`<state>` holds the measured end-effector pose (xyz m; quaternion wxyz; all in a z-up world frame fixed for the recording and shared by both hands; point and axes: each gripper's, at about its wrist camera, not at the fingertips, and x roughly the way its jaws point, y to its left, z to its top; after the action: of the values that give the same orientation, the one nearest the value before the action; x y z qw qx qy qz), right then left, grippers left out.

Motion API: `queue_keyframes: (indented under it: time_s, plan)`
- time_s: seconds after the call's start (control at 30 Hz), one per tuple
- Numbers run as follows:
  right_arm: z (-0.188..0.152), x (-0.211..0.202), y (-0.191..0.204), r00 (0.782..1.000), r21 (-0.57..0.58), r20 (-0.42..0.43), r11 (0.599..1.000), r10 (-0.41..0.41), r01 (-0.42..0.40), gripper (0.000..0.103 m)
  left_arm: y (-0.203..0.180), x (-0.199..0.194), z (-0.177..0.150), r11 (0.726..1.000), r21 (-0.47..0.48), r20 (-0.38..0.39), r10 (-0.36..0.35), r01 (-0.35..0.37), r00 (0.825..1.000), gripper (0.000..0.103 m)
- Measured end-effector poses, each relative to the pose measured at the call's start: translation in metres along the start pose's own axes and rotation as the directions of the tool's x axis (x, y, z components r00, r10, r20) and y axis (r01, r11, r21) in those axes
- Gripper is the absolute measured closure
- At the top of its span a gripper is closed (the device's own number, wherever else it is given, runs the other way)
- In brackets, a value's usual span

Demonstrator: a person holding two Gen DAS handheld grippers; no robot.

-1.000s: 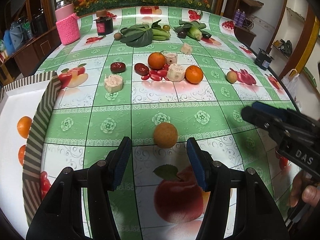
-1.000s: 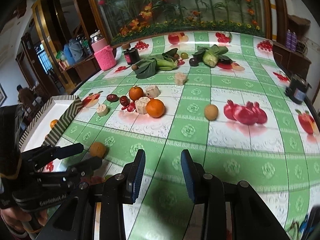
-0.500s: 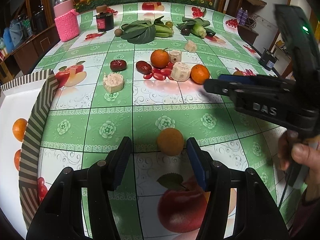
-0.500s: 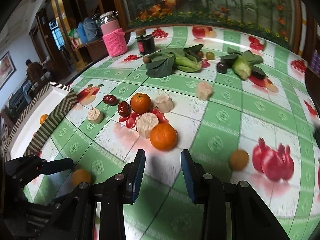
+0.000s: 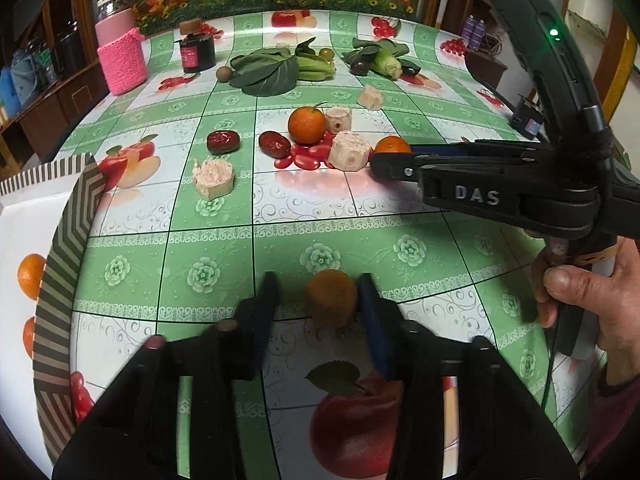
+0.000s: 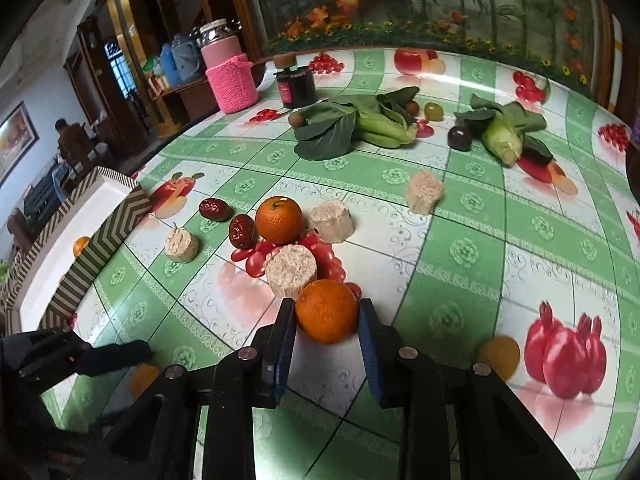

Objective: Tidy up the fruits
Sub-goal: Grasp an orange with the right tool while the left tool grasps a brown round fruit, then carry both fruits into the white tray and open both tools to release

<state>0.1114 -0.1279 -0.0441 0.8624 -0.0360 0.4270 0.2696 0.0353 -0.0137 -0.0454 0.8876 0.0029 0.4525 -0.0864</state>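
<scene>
Step in hand: a double pick — each claw is taking one fruit off the bench [image 5: 224,240].

The left claw [image 5: 316,300] has just been closing around a small brownish-orange round fruit [image 5: 331,298]. The right pad touches it; the left pad looks to stand a little off, so the claw is not yet clamped. The picture is motion-blurred there.

The right claw [image 6: 326,320] has also just been closing, and its jaws sit against both sides of the near orange [image 6: 326,311] — it reads as clamped on it. That orange lies just in front of a pale cut chunk [image 6: 291,268], so it is a tight spot.

Next move, as a judgement: finish the left squeeze, lift both fruits clear without knocking the chunk or the red dates [image 6: 242,231], then carry them to the striped-rim tray [image 6: 100,236] at the bench's left edge, where oranges already lie.

A second orange [image 6: 279,218], leafy greens [image 6: 340,128] and a corn cob [image 6: 502,142] are farther back.

The surface is a glossy green-and-white fruit-print cloth, likely slippery for round fruit. The room has a pink knit-covered jar [image 6: 232,76], a dark jar [image 6: 294,84], a flower mural behind and wooden shelving at left.
</scene>
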Motion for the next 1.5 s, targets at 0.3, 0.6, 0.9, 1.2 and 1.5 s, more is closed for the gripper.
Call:
queue_keyframes:
  time_s: [0.3,0.6,0.9,1.2,1.5]
  plan:
    - [-0.025,-0.051,0.012,0.996,0.040,0.088,0.999,0.012,-0.015,0.073,0.004,-0.011,-0.006,1.000,-0.012,0.008,-0.001,0.001,1.000,0.078]
    - [-0.057,-0.069,0.041,0.995,0.088,0.098,0.996,0.019,-0.027,0.073,0.010,-0.037,-0.014,0.999,-0.023,0.051,0.045,-0.044,0.998,0.078]
    - [-0.063,-0.075,0.074,0.991,0.078,0.115,0.994,0.071,-0.080,0.073,0.028,-0.071,-0.021,0.993,-0.027,0.119,0.118,-0.116,0.986,0.078]
    - [-0.051,-0.070,0.118,0.984,0.018,0.119,0.991,0.130,-0.133,0.073,0.063,-0.096,-0.032,0.978,-0.076,0.159,0.203,-0.193,0.966,0.078]
    - [-0.036,-0.056,0.160,0.980,-0.053,0.098,0.984,0.176,-0.171,0.073,0.097,-0.114,-0.041,0.960,-0.123,0.175,0.269,-0.250,0.947,0.078]
